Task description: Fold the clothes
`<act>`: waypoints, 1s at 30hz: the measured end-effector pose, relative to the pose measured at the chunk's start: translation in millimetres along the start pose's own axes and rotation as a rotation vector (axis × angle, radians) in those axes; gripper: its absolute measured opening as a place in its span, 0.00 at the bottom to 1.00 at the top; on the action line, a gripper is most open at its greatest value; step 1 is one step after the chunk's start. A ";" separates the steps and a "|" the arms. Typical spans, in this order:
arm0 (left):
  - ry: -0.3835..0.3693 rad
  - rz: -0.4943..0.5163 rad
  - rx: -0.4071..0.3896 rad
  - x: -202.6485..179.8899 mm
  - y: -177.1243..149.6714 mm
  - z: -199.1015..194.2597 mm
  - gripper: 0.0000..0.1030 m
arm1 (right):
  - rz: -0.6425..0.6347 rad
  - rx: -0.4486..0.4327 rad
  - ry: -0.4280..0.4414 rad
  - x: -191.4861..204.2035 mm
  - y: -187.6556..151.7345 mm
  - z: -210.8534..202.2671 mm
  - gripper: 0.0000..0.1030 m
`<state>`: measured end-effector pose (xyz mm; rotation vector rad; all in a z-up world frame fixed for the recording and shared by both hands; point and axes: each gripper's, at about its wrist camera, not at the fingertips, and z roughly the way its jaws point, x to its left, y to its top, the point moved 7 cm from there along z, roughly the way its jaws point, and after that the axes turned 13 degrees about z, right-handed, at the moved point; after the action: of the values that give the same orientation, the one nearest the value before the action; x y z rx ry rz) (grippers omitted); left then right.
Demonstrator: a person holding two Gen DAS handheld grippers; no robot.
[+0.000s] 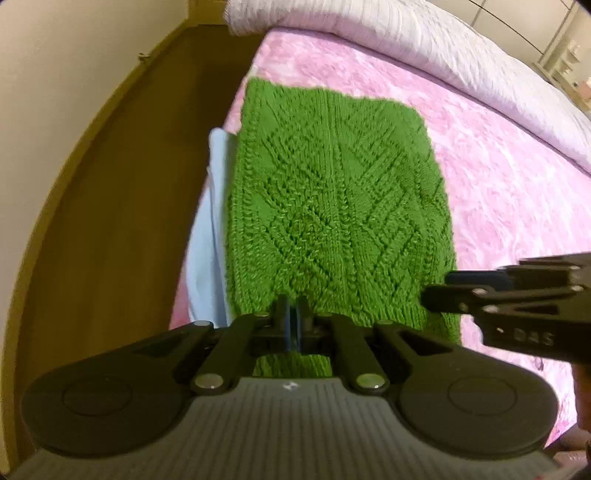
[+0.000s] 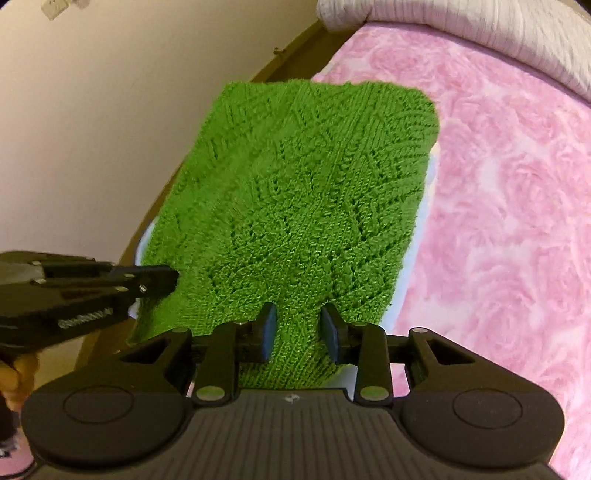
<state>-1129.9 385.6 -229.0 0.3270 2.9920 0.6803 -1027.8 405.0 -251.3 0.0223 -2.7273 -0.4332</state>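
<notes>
A folded green knitted garment [image 1: 332,206] lies on the pink bed cover near the bed's left edge; it also fills the middle of the right wrist view [image 2: 295,206]. My left gripper [image 1: 294,308] is shut on the garment's near edge. My right gripper [image 2: 298,323] has its jaws apart, with the near edge of the green knit bunched between them. Each gripper shows in the other's view, the right one [image 1: 436,291] at the garment's near right corner and the left one [image 2: 166,280] at its left side.
A light blue cloth [image 1: 207,236] lies under the garment and sticks out at its left and right [image 2: 421,236]. The pink floral bed cover [image 1: 498,192] stretches right. A white quilt [image 1: 406,33] lies at the far end. Dark wooden floor [image 1: 122,206] and a cream wall [image 2: 92,129] are at left.
</notes>
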 end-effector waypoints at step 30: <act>0.436 -0.384 -0.202 -235.2 -13.4 -225.7 0.71 | -0.328 -0.102 0.178 -97.0 -19.5 -251.7 0.86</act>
<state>-925.7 227.5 -29.6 -0.4535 3.1816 1.1109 -845.7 319.2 -70.7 0.4633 -2.5256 -0.6285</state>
